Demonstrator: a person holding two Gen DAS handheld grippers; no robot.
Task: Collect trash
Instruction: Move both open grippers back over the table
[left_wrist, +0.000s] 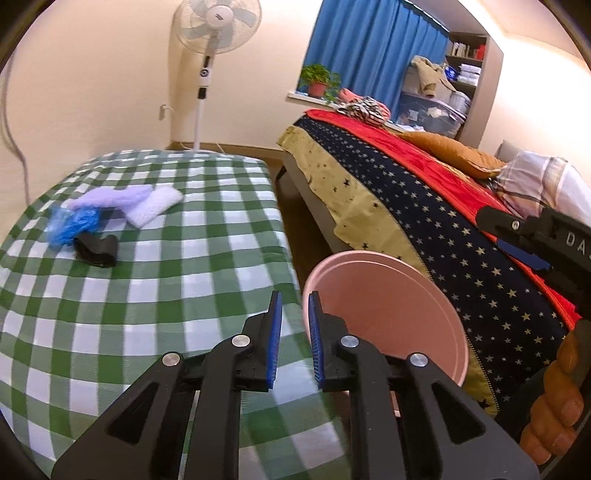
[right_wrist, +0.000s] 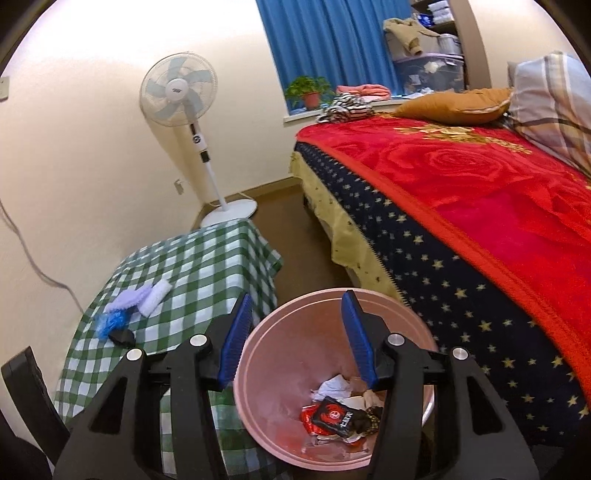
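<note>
A pink bin (right_wrist: 266, 369) stands on the floor between the checked table and the bed; it also shows in the left wrist view (left_wrist: 388, 295). Inside lie crumpled white paper (right_wrist: 334, 387) and a red and black wrapper (right_wrist: 332, 417). My right gripper (right_wrist: 297, 332) is open and empty above the bin's mouth. My left gripper (left_wrist: 295, 339) hangs over the table's edge beside the bin's rim, jaws a narrow gap apart, holding nothing. On the table (left_wrist: 166, 295) lie a crumpled blue item (left_wrist: 70, 225), a black item (left_wrist: 96, 249) and lilac and white cloths (left_wrist: 129, 203).
A bed (right_wrist: 461, 229) with a red blanket and starred cover runs along the right. A white standing fan (right_wrist: 184, 96) stands in the far corner. A dark chair back (right_wrist: 29, 398) is at the lower left. The right gripper's body (left_wrist: 535, 236) shows in the left wrist view.
</note>
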